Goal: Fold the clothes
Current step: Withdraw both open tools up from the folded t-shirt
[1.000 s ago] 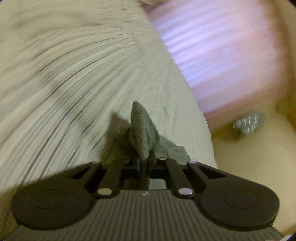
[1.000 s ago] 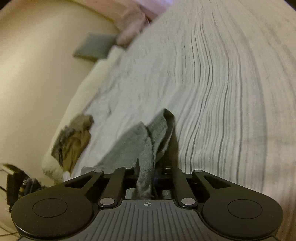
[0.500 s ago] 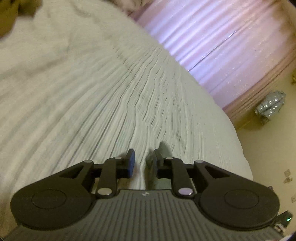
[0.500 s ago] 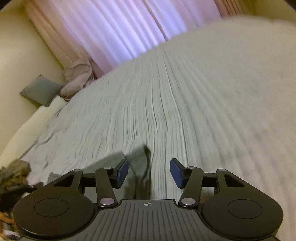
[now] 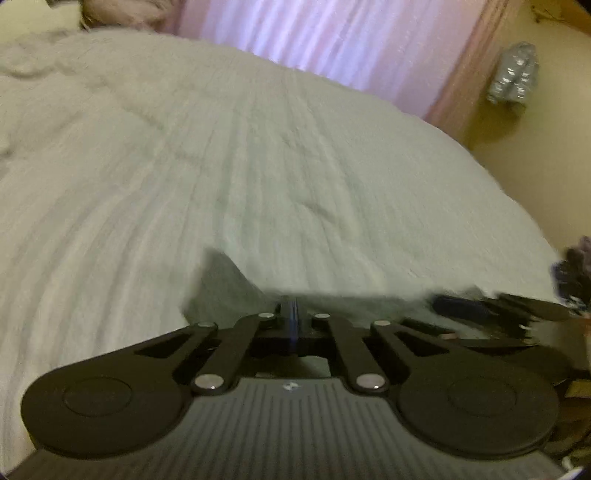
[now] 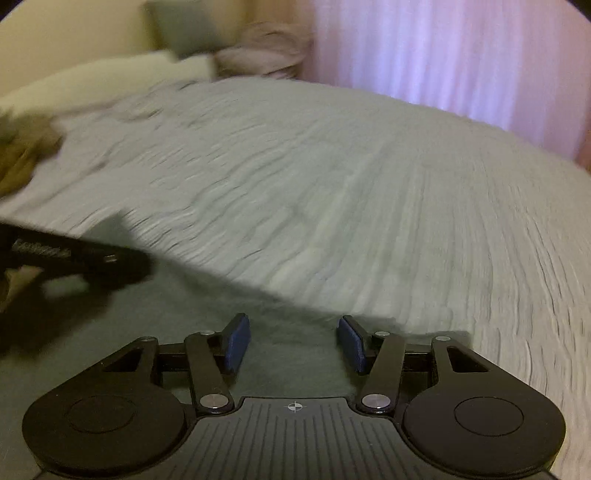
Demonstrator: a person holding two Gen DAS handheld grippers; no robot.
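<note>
The bed (image 5: 258, 155) fills both views, its pale ribbed cover rumpled and running back to pink curtains (image 6: 443, 55) along the far edge. At the far left corner of the bed lie a white pillow (image 6: 110, 77), a grey cushion (image 6: 181, 29) and a bundle of pinkish cloth (image 6: 262, 51); a brown garment (image 6: 22, 155) sits by the bed's left edge. Past the right edge, against the wall, stands a wrapped pack of bottles (image 5: 513, 70) (too blurred to read more). The grey garment (image 6: 207, 306) lies spread on the near edge of the bed, below both tools, with one corner raised in a peak at its left end in the left wrist view. The left tool (image 5: 291, 314) has its fingers pressed together just above the garment's far border; whether any cloth is caught between them cannot be told, as the view is blurred. The right tool (image 6: 293, 343) has its blue pads (image 6: 236, 343) well apart, with the grey cloth showing under the gap and nothing between them. Each tool shows in the other's view, off to the side over the garment, near but not touching.
</note>
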